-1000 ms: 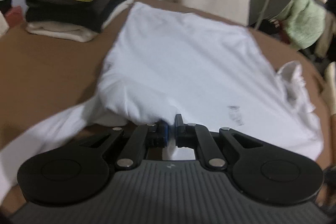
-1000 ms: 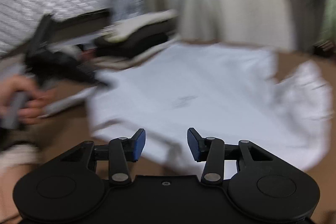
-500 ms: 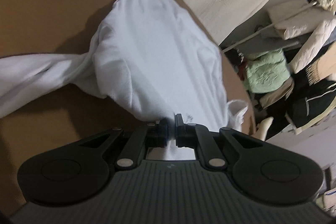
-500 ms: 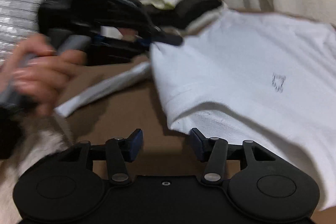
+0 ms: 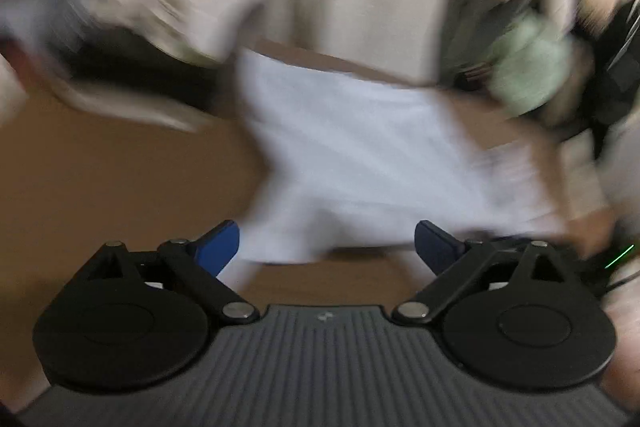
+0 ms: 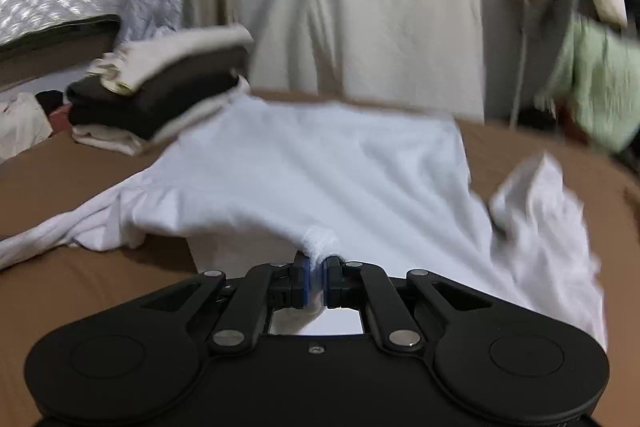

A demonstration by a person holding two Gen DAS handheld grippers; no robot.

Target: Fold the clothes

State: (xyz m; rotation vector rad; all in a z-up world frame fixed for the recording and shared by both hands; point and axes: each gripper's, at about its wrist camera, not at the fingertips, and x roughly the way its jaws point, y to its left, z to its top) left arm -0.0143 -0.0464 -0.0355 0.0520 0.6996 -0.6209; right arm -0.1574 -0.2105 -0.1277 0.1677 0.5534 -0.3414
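Brown table (image 6: pixel 80 267) lies bare on the near left, between the white shirt (image 6: pixel 320 167) and the table edge: open passage there. Far left corner blocked by a stack of folded clothes (image 6: pixel 160 99), touching the shirt's far corner. Right of the shirt, a bare brown strip (image 6: pixel 520 147) runs back, crowded by a green garment (image 6: pixel 600 87). Cream hanging fabric (image 6: pixel 392 27) walls off the far side.
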